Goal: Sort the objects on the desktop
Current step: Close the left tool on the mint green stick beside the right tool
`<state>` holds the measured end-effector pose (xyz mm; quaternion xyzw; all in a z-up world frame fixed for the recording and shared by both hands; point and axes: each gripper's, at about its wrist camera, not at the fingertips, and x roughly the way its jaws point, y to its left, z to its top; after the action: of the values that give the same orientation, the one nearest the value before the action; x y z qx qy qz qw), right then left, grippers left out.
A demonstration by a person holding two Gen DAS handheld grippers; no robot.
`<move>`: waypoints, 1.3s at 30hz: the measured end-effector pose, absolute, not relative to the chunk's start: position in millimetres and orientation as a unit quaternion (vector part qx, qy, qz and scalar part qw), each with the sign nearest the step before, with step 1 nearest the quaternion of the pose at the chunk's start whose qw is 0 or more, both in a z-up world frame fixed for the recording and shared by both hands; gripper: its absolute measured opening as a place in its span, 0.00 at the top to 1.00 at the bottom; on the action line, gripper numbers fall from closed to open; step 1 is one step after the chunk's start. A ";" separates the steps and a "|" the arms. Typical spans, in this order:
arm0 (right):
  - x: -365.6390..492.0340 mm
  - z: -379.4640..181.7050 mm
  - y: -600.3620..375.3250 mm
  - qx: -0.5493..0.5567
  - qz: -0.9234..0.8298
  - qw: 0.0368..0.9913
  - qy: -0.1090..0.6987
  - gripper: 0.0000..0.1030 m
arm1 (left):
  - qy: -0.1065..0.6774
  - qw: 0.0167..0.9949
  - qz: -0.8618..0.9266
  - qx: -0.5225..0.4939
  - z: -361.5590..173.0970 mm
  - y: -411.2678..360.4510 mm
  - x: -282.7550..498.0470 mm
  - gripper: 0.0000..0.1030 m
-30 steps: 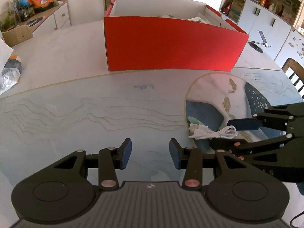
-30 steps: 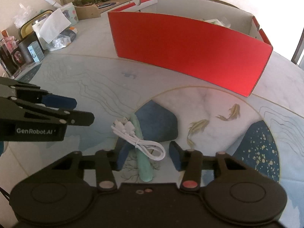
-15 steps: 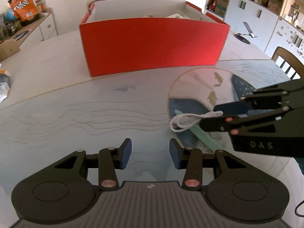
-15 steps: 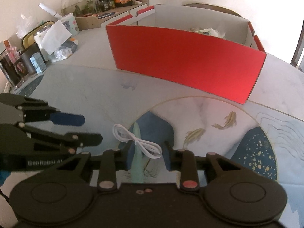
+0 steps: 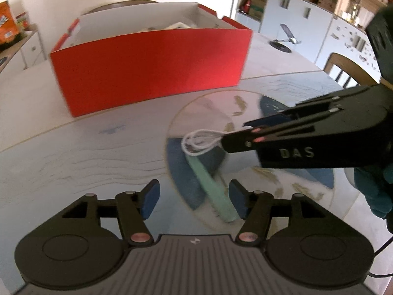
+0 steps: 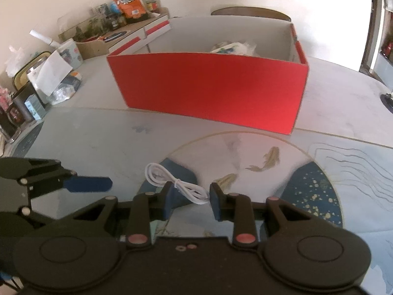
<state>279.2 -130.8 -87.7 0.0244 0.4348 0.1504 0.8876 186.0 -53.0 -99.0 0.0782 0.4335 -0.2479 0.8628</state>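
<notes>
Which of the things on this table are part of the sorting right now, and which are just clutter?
In play:
- white cable, held in the right claw
- mint green stick, lying on the mat just ahead of the open left claw
- red box, open

Just lying about:
- phone stand
- orange snack bag
- tissue box

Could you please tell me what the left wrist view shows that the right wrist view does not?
Only the left wrist view shows the mint-green strip lying on the table under the lifted cable, plus a phone stand and cabinets behind.

Only the right wrist view shows the snack bag and clutter along the table's far left edge.

Both show the red box, the fish-pattern table mat, and the white cable pinched in the right gripper; the left gripper has just been opening, nothing held.
</notes>
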 end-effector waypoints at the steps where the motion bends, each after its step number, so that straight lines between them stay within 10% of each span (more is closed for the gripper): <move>1: 279.4 -87.9 -132.4 0.026 0.149 0.888 0.435 0.70 | 0.435 0.861 -0.251 0.080 -100.2 -56.0 185.9 0.40; 14: 281.0 -89.8 -143.4 0.030 0.137 0.889 0.435 0.70 | 0.437 0.860 -0.241 0.108 -112.0 -68.6 185.7 0.45; 22: 281.0 -87.7 -144.1 0.031 0.133 0.892 0.430 0.70 | 0.438 0.858 -0.242 0.113 -109.9 -68.2 184.6 0.90; 39: 274.0 -74.1 -155.6 0.037 0.111 0.900 0.419 0.70 | 0.432 0.868 -0.238 0.060 -84.6 -47.3 191.3 0.90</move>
<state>274.0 -155.6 -74.1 0.0367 0.4195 0.1109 0.9002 191.3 -47.3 -84.6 0.0604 0.4319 -0.2383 0.8678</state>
